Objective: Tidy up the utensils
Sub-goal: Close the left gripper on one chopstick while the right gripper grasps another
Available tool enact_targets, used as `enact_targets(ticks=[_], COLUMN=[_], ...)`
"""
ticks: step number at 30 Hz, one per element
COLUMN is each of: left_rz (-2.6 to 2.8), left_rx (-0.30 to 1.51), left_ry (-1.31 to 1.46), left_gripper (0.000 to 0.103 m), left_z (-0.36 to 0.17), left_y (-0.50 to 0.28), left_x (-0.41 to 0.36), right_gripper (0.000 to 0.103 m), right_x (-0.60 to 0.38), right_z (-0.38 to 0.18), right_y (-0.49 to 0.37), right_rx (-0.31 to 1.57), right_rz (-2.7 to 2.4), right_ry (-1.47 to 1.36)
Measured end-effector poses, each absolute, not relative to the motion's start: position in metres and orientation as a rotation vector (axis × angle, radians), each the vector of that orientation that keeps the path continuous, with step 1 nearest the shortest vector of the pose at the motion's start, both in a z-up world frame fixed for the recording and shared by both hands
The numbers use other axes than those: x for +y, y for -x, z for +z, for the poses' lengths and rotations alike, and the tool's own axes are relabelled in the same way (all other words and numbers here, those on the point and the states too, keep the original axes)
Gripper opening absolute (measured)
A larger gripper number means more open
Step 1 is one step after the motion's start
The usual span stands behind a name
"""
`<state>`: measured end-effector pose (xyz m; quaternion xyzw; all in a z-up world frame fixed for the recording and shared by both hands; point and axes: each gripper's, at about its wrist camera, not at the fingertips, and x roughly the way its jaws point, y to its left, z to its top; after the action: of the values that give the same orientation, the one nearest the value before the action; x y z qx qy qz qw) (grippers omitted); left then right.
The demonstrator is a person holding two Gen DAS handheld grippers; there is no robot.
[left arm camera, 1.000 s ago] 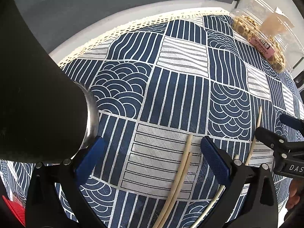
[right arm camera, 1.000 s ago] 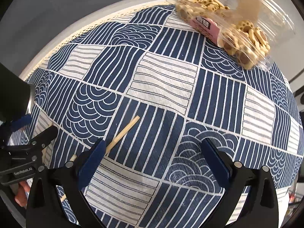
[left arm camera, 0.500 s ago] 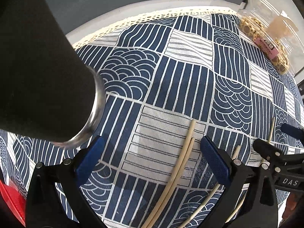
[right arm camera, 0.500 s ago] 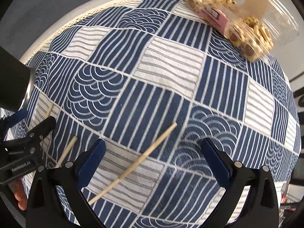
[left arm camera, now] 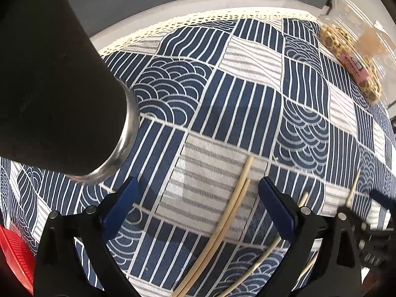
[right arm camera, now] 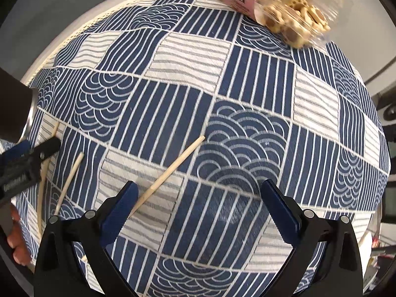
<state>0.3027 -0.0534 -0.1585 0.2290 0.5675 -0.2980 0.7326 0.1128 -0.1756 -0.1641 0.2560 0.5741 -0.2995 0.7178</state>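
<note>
- Chopsticks [left arm camera: 230, 210] lie loose on the patterned tablecloth [left arm camera: 237, 104] that covers the tabletop; a pair lies side by side between the fingers of the left hand-held gripper [left arm camera: 198, 205], tips pointing away from the camera
- More sticks lie just right of that pair in the left wrist view, partly hidden behind the right-side finger
- Single chopstick [right arm camera: 168, 173] lies diagonally on the cloth in the right wrist view, its near end at the left finger of the right hand-held gripper [right arm camera: 198, 208]; two further sticks [right arm camera: 69, 180] lie near the left edge of that view
- Left hand-held gripper: fingers spread wide, nothing between the pads
- Right hand-held gripper: fingers spread wide, holding nothing
- Dark cylindrical container [left arm camera: 57, 86] with a shiny metal rim sits at the upper left of the left wrist view, close to the left hand-held gripper; it is judged to be the holder for the utensils, though its opening is not visible
- Clear plastic snack box [right arm camera: 279, 5] stands at the far edge of the tabletop, well apart from the sticks
- Step in hand, as judged: approach to a pickup, with no stick yet grasped
- Next move calls for lowering one hand-held gripper so its pads straddle a stick across its width, then closing firmly; the sticks are thin and lie flat, so a shallow grasp may slip
</note>
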Motion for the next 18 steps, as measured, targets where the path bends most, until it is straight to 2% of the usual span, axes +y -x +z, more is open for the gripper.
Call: enact_targets(ticks=[2, 4, 5, 8, 10, 11, 12, 18], left_rz=[-0.646, -0.654, -0.660, -0.686, -0.700, -0.705, -0.714, -0.765], left_rx=[1.250, 1.250, 1.249, 1.240, 1.243, 1.251, 1.266, 1.389], left_ry=[-0.497, -0.500, -0.503, -0.514, -0.515, -0.511, -0.502, -0.439], left_gripper=[0.088, 0.072, 0.068, 0.052, 0.028, 0.020, 0.007, 0.005], left_z=[-0.158, -0.154, -0.153, -0.150, -0.148, -0.148, -0.147, -0.148], left_y=[-0.308, -0.310, -0.309, -0.305, -0.303, -0.304, -0.305, -0.311], left_x=[-0.061, -0.066, -0.068, -0.071, -0.071, -0.069, -0.068, -0.051], right_gripper=[0.087, 0.069, 0.065, 0.041, 0.017, 0.013, 0.007, 0.005], right_x=[-0.169, -0.166, -0.166, -0.167, -0.170, -0.178, -0.188, -0.214], right_z=[-0.161, -0.156, -0.153, -0.147, -0.144, -0.146, -0.148, -0.146], right_y=[-0.103, -0.096, -0.092, -0.078, -0.071, -0.064, -0.057, -0.023], right_rx=[1.268, 1.267, 1.268, 1.258, 1.253, 1.246, 1.234, 1.177], right_rz=[-0.658, -0.654, -0.655, -0.658, -0.652, -0.647, -0.626, -0.498], right_ry=[-0.561, -0.560, -0.562, -0.563, -0.569, -0.588, -0.618, -0.767])
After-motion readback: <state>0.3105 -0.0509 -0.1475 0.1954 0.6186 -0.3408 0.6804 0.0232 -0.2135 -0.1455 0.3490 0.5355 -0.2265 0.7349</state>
